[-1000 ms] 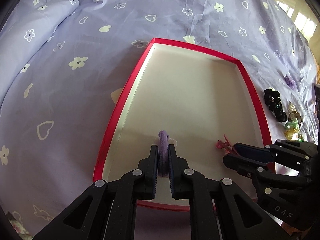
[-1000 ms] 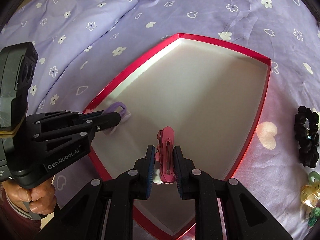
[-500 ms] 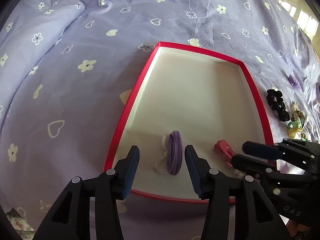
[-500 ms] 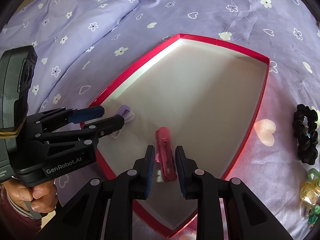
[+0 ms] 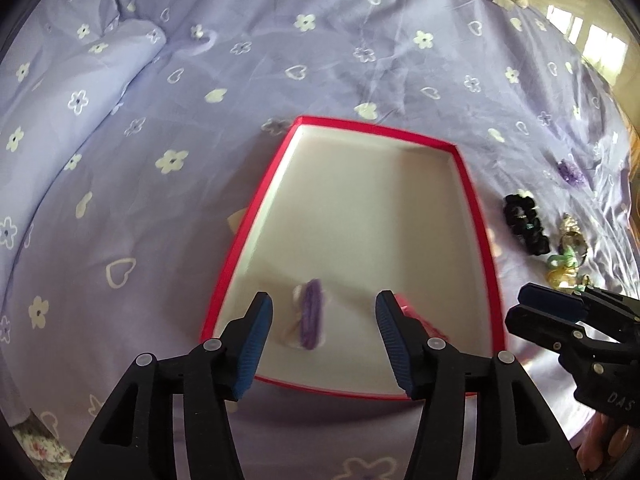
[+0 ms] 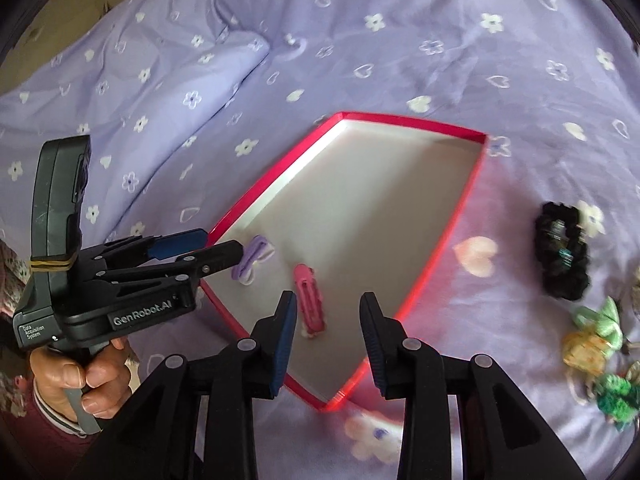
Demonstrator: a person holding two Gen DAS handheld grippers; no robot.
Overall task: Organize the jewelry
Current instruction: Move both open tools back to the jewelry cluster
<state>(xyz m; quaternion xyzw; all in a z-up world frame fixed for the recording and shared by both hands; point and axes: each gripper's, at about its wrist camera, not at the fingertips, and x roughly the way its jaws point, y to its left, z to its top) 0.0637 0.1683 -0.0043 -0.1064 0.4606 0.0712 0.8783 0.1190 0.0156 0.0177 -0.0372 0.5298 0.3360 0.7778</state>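
A shallow box with a red rim (image 5: 376, 125) (image 6: 412, 119) and a white floor lies on the lilac bedspread. A purple hair clip (image 5: 310, 320) (image 6: 252, 260) lies free at its near left end. My left gripper (image 5: 323, 308) (image 6: 220, 241) hovers above it, its jaws opening and touching nothing. A pink hair clip (image 6: 309, 304) lies flat on the box floor beside it, half hidden behind a finger in the left wrist view. My right gripper (image 6: 329, 304) (image 5: 518, 305) is raised over the box's near edge, jaws opening, with nothing between them.
To the right of the box lie a black scrunchie (image 5: 524, 228) (image 6: 564, 256), green and yellowish hair pieces (image 6: 596, 340) and a small purple piece (image 5: 572, 172). A thick fold of bedding (image 6: 160, 64) rises at the left. A hand (image 6: 80, 372) holds the left gripper.
Both grippers opened and let go of their clips, which now lie in the box. Both grippers rose and drew back, the right one also shifting right.
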